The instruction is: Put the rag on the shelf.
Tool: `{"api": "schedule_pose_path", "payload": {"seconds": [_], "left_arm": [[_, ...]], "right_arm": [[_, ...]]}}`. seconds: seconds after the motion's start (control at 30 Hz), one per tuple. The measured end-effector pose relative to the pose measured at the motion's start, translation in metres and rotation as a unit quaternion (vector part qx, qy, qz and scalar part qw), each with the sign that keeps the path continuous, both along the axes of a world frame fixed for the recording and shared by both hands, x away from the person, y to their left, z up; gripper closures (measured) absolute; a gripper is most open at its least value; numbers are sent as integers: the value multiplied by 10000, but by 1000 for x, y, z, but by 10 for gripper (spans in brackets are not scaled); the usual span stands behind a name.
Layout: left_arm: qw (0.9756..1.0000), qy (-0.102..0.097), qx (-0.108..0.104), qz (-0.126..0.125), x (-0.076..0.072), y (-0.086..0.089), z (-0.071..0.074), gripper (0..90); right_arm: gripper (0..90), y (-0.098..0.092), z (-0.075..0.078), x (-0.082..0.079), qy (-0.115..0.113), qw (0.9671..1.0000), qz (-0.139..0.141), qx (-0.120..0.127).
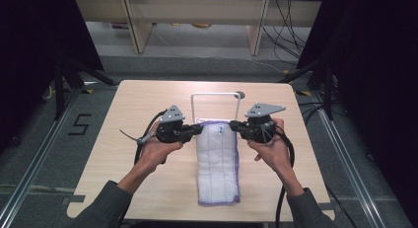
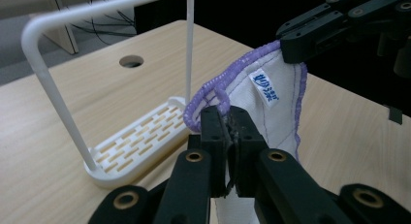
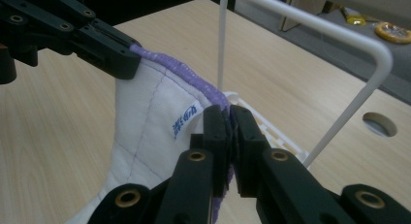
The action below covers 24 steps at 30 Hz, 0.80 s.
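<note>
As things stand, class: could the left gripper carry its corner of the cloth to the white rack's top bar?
Probably yes. The left gripper, shut on the cloth, sits just in front of the rack, with nothing between them; the right gripper holds the other corner.

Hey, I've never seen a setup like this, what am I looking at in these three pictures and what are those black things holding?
There is no robot here: a person holds a hand-operated claw in each hand. The high view looks down on a wooden table from above the person. The other two pictures come from small cameras riding on each claw, looking along its black jaws. The left claw and right claw are each shut on a top corner of a white cloth with purple edging, lifting that end while the rest lies on the table. Just behind it stands a white rack, a slotted base with a tall hoop-shaped bar.
</note>
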State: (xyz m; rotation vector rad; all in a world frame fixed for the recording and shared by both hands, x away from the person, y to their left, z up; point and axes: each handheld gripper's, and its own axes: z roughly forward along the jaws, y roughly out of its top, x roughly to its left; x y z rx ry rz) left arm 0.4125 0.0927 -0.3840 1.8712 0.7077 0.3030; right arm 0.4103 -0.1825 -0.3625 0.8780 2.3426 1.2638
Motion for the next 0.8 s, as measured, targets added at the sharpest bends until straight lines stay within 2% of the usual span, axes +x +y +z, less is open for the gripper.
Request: {"api": "schedule_pose_path", "payload": {"seconds": [0.1,0.13,0.2,0.3,0.33,0.37,0.47,0.57,0.67,0.7,0.8], "left_arm": [[10000,-57,-28,-39,-2,2,16,860],[9999,-79,-85,-57,-2,2,24,860],[9997,-121,-174,-88,-1,4,37,860],[9995,-247,-203,-58,1,5,53,861],[9994,-259,-224,-61,2,4,58,861],[9993,-276,-233,-68,3,4,64,861],[9992,-334,-216,46,11,5,77,861],[9987,-365,-346,112,17,7,84,861],[9984,-353,-374,217,25,10,90,861],[9983,-335,-411,247,27,11,92,860],[9983,-310,-400,296,33,13,95,860]], "right_arm": [[864,-2,13,-1,-100,10000,-1,8],[864,-3,17,0,-185,9998,10,30],[864,-4,30,-1,-200,9998,-5,76],[864,-3,47,0,-430,9990,-19,73],[864,-2,51,2,-475,9988,-7,124],[864,-1,56,5,-571,9983,65,62],[865,3,69,12,-661,9978,14,66],[865,6,79,21,-701,9974,-15,147],[865,10,87,31,-671,9976,-51,134],[865,11,89,34,-770,9970,-68,97],[865,13,94,39,-689,9975,-95,142]]}}
